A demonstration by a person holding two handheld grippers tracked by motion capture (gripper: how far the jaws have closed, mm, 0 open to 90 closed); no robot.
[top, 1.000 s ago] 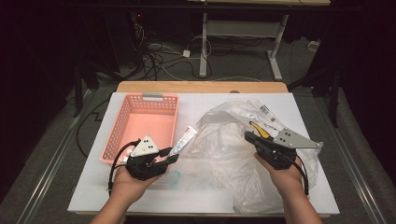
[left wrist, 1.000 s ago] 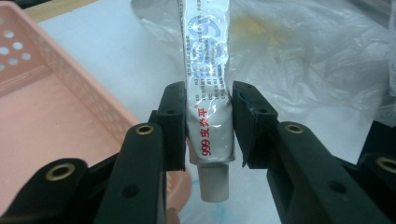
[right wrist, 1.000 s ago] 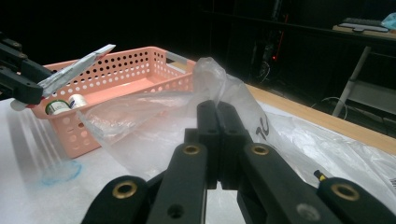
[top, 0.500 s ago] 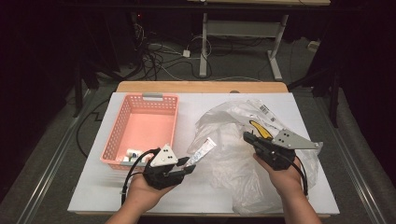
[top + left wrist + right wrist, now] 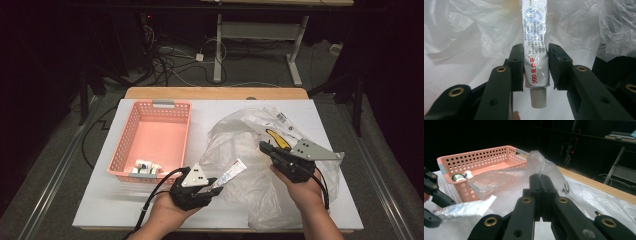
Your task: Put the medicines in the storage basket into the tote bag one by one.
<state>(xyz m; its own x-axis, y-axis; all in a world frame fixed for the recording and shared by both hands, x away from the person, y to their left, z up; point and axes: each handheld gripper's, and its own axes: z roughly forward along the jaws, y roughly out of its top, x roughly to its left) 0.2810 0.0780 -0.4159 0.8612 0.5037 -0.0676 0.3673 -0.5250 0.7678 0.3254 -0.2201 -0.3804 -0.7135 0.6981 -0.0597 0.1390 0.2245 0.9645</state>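
While the plastic bag stays pinned, the ointment tube has come away from it; each view is keyed below.

High view, left gripper (image 5: 216, 182): holds the ointment tube (image 5: 231, 172) by its cap end, the crimped end slanting up and to the right over the edge of the plastic bag (image 5: 250, 165).
High view, change: a second ago this gripper sat just in front of the pink basket (image 5: 131, 150); it now lies nearer the person and more to the right, with the tube lifted off the desk (image 5: 95, 210).
High view, right gripper (image 5: 263, 146): rests on the bag, in much the same place as in the earlier pictures.
High view, basket contents: a small white bottle (image 5: 145, 165) lies at the near wall.

Left gripper view, grip: both jaws press the flanks of the tube (image 5: 535, 57), cap pointing toward the camera, red "999" print legible.
Left gripper view, background: crumpled clear film of the bag (image 5: 469, 32).

Right gripper view, grip: jaws closed together on a fold of the bag (image 5: 541, 167), which rises above them.
Right gripper view, farther off: the basket (image 5: 481, 157) with its bottle (image 5: 457, 177), and the tube (image 5: 466, 207) at the left.

Meaning for the task: judged from this, the tube is out of the bag and ready for transfer to the basket; release has not yet occurred.
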